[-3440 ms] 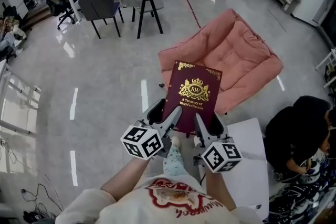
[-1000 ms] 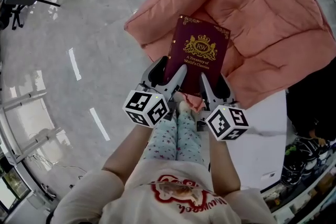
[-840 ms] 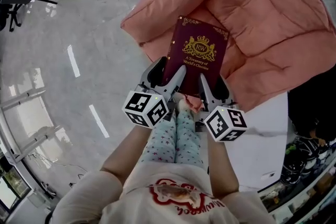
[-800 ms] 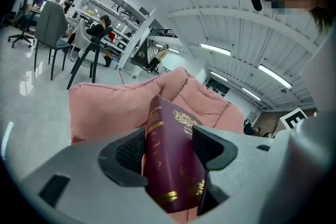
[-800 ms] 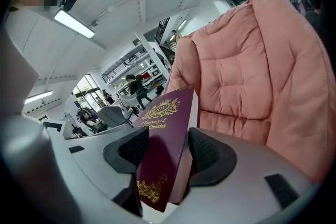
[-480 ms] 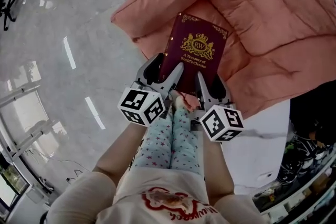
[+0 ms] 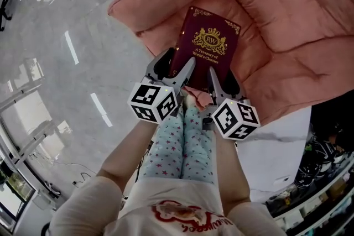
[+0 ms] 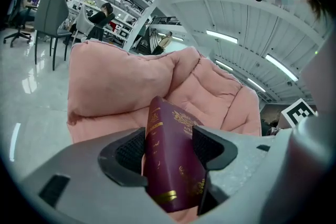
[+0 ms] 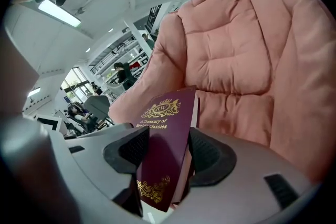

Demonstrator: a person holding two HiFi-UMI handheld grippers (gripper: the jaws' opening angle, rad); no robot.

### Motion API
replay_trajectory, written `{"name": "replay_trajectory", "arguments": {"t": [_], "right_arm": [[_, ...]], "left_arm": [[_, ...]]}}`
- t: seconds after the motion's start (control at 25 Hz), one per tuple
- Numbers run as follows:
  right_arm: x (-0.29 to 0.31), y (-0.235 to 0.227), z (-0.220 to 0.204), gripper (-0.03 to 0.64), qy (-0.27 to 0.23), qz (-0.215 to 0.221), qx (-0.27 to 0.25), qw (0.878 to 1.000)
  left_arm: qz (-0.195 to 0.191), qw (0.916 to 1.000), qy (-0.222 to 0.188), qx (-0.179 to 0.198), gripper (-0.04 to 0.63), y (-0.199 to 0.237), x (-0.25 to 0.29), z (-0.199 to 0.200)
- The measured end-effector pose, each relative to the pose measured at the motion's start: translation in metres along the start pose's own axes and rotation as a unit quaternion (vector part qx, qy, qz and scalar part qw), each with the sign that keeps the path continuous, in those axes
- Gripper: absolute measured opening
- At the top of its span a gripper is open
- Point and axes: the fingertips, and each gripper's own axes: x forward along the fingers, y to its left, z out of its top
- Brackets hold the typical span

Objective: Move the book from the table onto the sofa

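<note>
Book (image 7: 207,41) was at centre frame in the head view, off the white table (image 7: 276,135) at lower right and hanging over the pink sofa (image 7: 287,3). Could not tell whether its far edge touched the cushion.

Left tool (image 7: 172,66) was clamped on the near spine-side corner. Right tool (image 7: 224,81) was clamped on the near page-side corner. In both gripper views the pads sat flat on the covers, with no gap showing.

Risks, as judged:
- Both grips were at the near edge only and the far end had no support. Weight out front could lever the book down and let it slide through the pads.
- If one tool opened before the other, the book would likely swing on the remaining corner and land askew or splayed open.
- The cushion looked soft and sloped toward the front lip, at left of centre. A release too near that lip could let the book slide onto the floor (image 7: 83,19).
- The right-side pads bore on loose pages, which could crease.
</note>
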Motion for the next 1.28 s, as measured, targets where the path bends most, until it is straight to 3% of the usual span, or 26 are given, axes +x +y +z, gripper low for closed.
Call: {"name": "replay_trajectory", "arguments": {"t": [0.32, 0.52, 0.64, 1.04, 1.28], "right_arm": [[0.019, -0.02, -0.022, 0.236, 0.018, -0.027, 0.005, 0.999], [0.028, -0.027, -0.029, 0.237, 0.036, -0.057, -0.045, 0.997], [0.033, -0.035, -0.037, 0.236, 0.056, -0.071, -0.051, 0.995], [0.043, -0.049, -0.05, 0.271, 0.081, -0.101, -0.055, 0.99], [0.022, -0.032, -0.033, 0.278, 0.049, -0.085, -0.077, 0.992]], "left_arm": [[0.004, 0.9995, 0.023, 0.023, 0.275, 0.016, 0.019, -0.026], [0.007, 0.9906, 0.046, 0.128, 0.275, 0.01, 0.03, -0.044], [0.007, 0.9864, 0.063, 0.151, 0.275, 0.011, 0.036, -0.056], [-0.021, 0.98, 0.079, 0.181, 0.275, 0.004, 0.051, -0.07], [-0.014, 0.988, 0.05, 0.146, 0.275, -0.001, 0.029, -0.05]]}}
